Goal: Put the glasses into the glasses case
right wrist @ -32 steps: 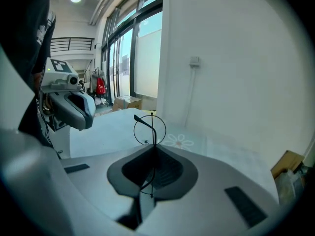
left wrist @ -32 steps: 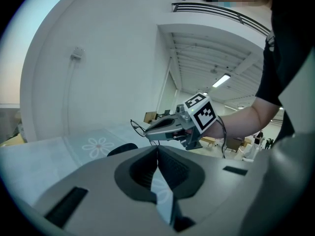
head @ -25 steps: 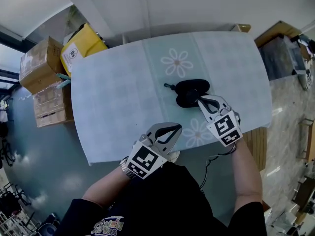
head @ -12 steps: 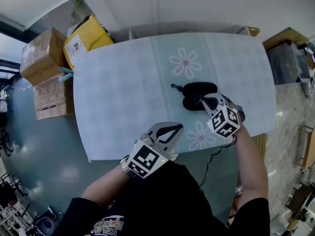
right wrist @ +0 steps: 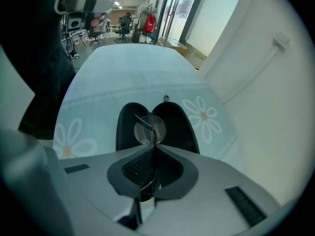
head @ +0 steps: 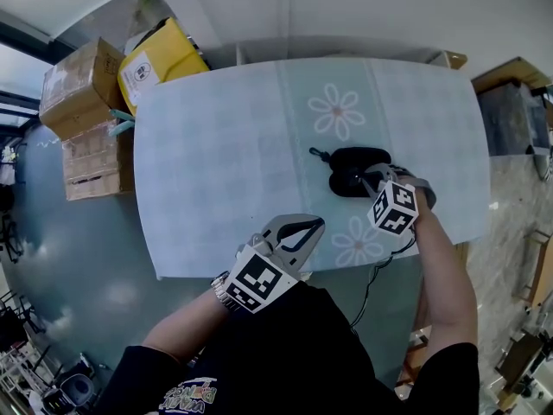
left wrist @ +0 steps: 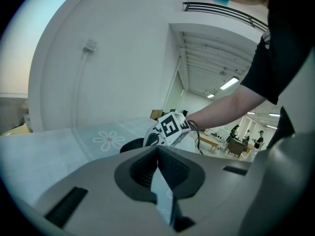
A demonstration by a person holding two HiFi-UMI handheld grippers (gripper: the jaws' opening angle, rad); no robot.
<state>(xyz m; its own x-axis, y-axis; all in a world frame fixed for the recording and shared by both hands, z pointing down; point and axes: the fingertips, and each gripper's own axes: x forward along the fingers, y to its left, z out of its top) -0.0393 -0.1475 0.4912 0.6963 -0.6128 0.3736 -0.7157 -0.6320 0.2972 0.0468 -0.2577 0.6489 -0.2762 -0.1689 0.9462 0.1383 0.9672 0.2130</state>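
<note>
Left gripper (head: 313,226): jaws pressed together, nothing between, at the table's (head: 216,162) near edge. Right gripper (right wrist: 154,146): clenched on the thin frame of the glasses (right wrist: 146,128), over the open black glasses case (right wrist: 179,124). Beyond: yellow box (head: 164,63).

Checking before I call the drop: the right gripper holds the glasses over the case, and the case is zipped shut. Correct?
Not quite. The case is open, with its two halves spread apart, as the right gripper view shows. The rest holds: the right gripper is shut on the glasses over the case.
</note>
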